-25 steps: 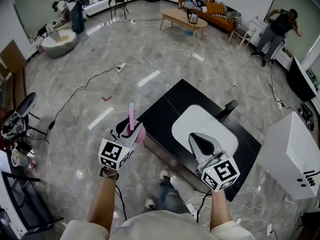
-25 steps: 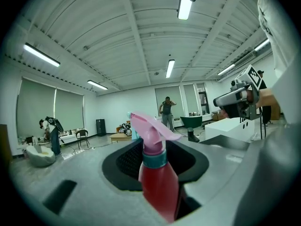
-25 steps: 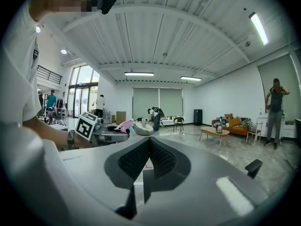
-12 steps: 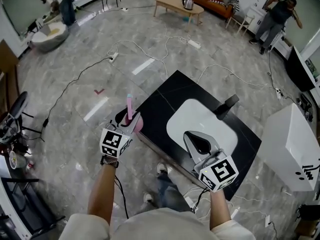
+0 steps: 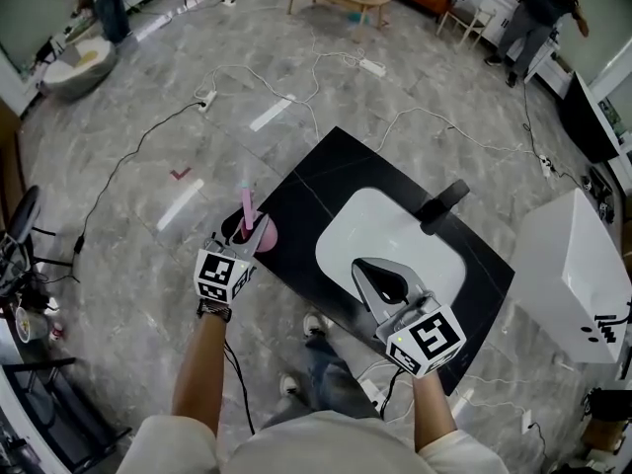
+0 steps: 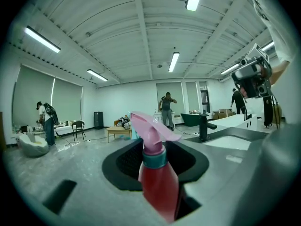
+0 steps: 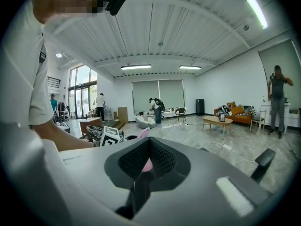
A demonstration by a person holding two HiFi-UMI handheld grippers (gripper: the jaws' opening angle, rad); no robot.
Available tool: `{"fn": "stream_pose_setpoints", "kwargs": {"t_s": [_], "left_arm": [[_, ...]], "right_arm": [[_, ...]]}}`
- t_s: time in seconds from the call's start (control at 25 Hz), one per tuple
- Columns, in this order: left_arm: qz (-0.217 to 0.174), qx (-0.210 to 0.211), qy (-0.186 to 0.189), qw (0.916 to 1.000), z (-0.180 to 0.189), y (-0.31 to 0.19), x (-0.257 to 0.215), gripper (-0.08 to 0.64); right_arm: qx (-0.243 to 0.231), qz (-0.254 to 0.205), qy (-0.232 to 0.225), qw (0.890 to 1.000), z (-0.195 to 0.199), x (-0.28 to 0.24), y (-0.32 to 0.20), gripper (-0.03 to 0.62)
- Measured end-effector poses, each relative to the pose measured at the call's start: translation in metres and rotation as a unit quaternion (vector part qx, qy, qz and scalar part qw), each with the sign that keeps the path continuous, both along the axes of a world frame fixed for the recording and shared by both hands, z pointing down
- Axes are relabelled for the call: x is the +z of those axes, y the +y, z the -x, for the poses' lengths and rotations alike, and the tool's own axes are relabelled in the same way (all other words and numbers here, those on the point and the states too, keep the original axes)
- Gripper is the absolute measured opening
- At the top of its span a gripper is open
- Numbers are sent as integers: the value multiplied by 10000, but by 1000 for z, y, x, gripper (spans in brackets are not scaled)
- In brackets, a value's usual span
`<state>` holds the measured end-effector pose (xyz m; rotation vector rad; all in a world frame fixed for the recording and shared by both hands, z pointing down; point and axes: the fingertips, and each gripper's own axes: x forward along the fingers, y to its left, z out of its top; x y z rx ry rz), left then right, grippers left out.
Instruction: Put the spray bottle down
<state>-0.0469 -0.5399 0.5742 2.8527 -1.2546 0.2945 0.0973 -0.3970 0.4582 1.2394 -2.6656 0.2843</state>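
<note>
While bottle [image 6: 157,192] sits upright, pinched in L tool [image 5: 240,240] at tabletop [image 5: 326,181] corner, task = not done; contact w/ surface unclear. R tool [image 5: 387,282]: jaws pressed together, empty. Remaining, est.: lower, release, withdraw.

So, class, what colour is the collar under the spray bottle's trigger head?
Teal: the collar on the spray bottle shows best in the left gripper view.
</note>
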Motion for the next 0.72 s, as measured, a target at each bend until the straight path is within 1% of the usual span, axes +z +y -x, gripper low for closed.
{"fn": "stream_pose_setpoints", "kwargs": {"t_s": [0.24,0.44,0.6,0.72], "left_arm": [[16,-47,31,10000,-7,-18,21,154],[-30,38,0,10000,-17,-21,30,155],[-20,88,-40,10000,-22,-21,37,155],[-60,94,-33,9999,-25,-20,36,156]], "right_arm": [[68,81,50,9999,-10,12,-11,6],[353,342,-194,9986,-24,22,-20,6],[441,360,-154,9983,-28,25,-22,6],[494,408,-215,9977,-32,27,-24,6]]}}
